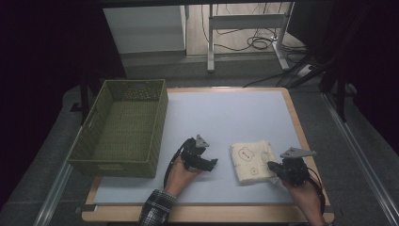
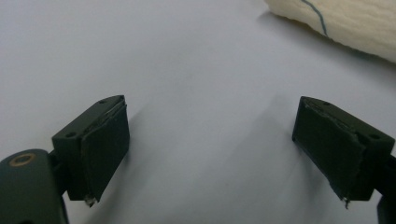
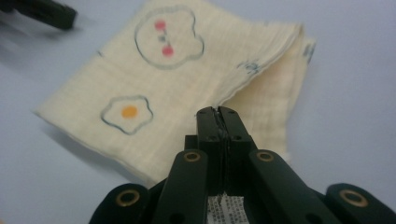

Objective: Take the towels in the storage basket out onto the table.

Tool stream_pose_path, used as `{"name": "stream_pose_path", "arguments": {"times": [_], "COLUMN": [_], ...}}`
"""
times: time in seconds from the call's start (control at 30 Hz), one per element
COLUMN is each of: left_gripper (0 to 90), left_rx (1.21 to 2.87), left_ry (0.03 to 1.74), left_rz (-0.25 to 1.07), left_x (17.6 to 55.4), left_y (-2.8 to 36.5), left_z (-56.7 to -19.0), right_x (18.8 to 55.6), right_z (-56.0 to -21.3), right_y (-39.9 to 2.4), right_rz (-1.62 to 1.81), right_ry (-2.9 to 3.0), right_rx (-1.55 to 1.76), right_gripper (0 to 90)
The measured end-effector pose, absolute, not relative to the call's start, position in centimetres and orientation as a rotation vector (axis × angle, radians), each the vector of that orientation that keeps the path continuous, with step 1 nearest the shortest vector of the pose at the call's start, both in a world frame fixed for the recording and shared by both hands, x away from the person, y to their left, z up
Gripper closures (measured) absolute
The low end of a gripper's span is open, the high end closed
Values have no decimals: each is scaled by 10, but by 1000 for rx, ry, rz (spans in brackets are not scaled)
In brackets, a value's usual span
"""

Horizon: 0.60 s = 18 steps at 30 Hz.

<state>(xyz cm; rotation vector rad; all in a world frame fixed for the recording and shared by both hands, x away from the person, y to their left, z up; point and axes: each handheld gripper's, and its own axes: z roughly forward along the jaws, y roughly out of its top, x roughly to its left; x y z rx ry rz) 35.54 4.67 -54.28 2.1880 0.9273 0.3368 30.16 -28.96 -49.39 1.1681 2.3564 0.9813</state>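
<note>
cloth: folded cloth (image 1: 251,162) flat on the bench (image 1: 221,117), lower right of centre in the high view; looks folded already
left to do: probably move it to the basket (image 1: 123,129) at left, which is empty; not started
right gripper (image 1: 273,166): jaws fully closed at the cloth's right edge; cannot tell if a layer is pinched
left gripper (image 1: 212,163): jaws wide apart, empty, low over bare bench just left of cloth
hands: both enter from bottom edge, grippers pointing inward at cloth

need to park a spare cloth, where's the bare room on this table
The far half of the table, beyond the folded cloth and right of the basket, lies bare. A narrower strip runs along the near edge. It is crowded around the cloth, between the left gripper and right gripper.
</note>
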Motion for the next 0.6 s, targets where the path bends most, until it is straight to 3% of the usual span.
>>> {"name": "stream_pose_path", "arguments": {"times": [0.2,0.43,0.6], "left_gripper": [112,112,112], "left_rx": [2192,2192,2193], "left_ry": [924,925,925], "left_rz": [340,338,338], "left_x": [356,356,356], "left_y": [46,46,46], "left_z": [-543,-543,-543], "right_x": [305,315,313], "right_z": [-471,-499,-500], "right_y": [-300,-320,-324], "right_rz": [952,885,897], "right_ry": [2322,2367,2362], "right_rx": [1170,1285,1296], "right_gripper": [886,880,713]}}
